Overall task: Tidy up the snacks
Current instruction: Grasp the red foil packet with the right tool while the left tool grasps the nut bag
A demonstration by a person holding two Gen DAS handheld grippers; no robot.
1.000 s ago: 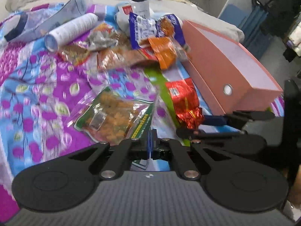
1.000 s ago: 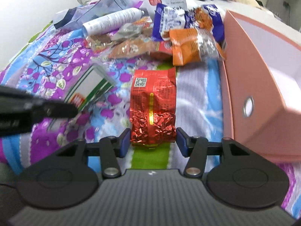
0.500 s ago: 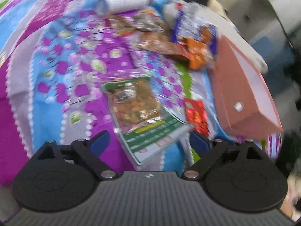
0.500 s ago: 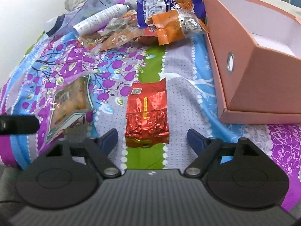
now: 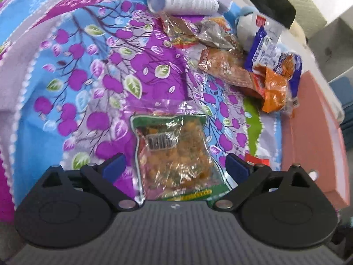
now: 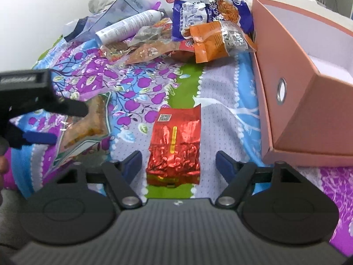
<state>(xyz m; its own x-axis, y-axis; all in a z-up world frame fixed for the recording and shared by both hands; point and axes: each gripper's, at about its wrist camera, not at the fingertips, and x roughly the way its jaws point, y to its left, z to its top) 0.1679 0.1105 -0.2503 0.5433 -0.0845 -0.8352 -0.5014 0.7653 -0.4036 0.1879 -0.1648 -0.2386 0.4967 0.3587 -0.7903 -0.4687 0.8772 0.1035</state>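
Hovering over a bedspread printed with purple blossoms and blue and green bands [image 5: 92, 70], the left gripper [image 5: 175, 167] has its blue-tipped fingers spread wide, one on each side of a clear plastic snack pouch with a green border and golden fried pieces inside [image 5: 174, 154]; no finger visibly touches the pouch, which lies flat on the cloth. In the right wrist view, the right gripper [image 6: 178, 162] is likewise wide open, straddling a shiny red foil packet with a yellow stripe [image 6: 174, 145] that lies flat at 12 o'clock from it, untouched. At 2 o'clock from the right gripper stands an open salmon-pink cardboard box with a metal ring hole in its side [image 6: 286, 101], just beside the red packet and white inside. At 12 o'clock, farther off, a heap of snacks crowds the cloth: an orange wrapper with a clear end [image 6: 216, 42], a blue and white noodle bag [image 6: 198, 15], crumpled clear wrappers [image 6: 145, 50], and a white cylindrical bottle lying on its side [image 6: 128, 26]. At 9 o'clock the left gripper's black body reaches in over the green-bordered pouch.
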